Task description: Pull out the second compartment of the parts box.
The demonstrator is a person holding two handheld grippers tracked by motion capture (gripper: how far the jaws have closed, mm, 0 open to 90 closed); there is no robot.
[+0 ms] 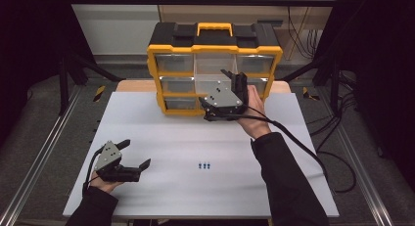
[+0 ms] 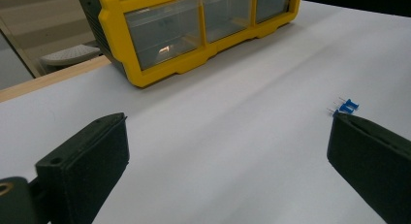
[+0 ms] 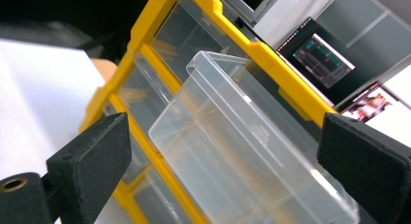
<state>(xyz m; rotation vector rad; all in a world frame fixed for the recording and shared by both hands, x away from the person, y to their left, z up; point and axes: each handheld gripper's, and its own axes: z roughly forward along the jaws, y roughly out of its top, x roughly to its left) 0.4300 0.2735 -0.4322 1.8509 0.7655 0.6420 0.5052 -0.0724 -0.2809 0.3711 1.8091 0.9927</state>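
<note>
High view: white counter (image 1: 161,138) takes up most of the frame, wooden edge showing at its far side. Yellow-and-black organizer (image 1: 214,64) stands upright at the far middle of the counter, yellow handle on top, rows of clear drawers on its front. One clear drawer (image 1: 214,69) in the top middle slot is pulled out toward the person, tilted in the right gripper view (image 3: 242,151), seems empty.

Right tool (image 1: 230,84) is held up in front of the organizer, jaws pointing at the pulled-out drawer. Right gripper view: both black jaws stand wide apart, drawer in the gap between them, pads not pressing on it, so open. Black cable (image 1: 293,138) trails from it back over the counter past the dark sleeve.

Left tool (image 1: 131,155) is low at the near left of the counter, well apart from the organizer, jaws spread wide, nothing between them, open. Left gripper view: bare counter between the jaws.

Blue push pins (image 1: 204,165) lie on the counter near the middle front, between the two arms, a tiny cluster. Left gripper view: pins (image 2: 348,106) sit just above the tip of the right-hand jaw; touching or not, cannot tell.
</note>
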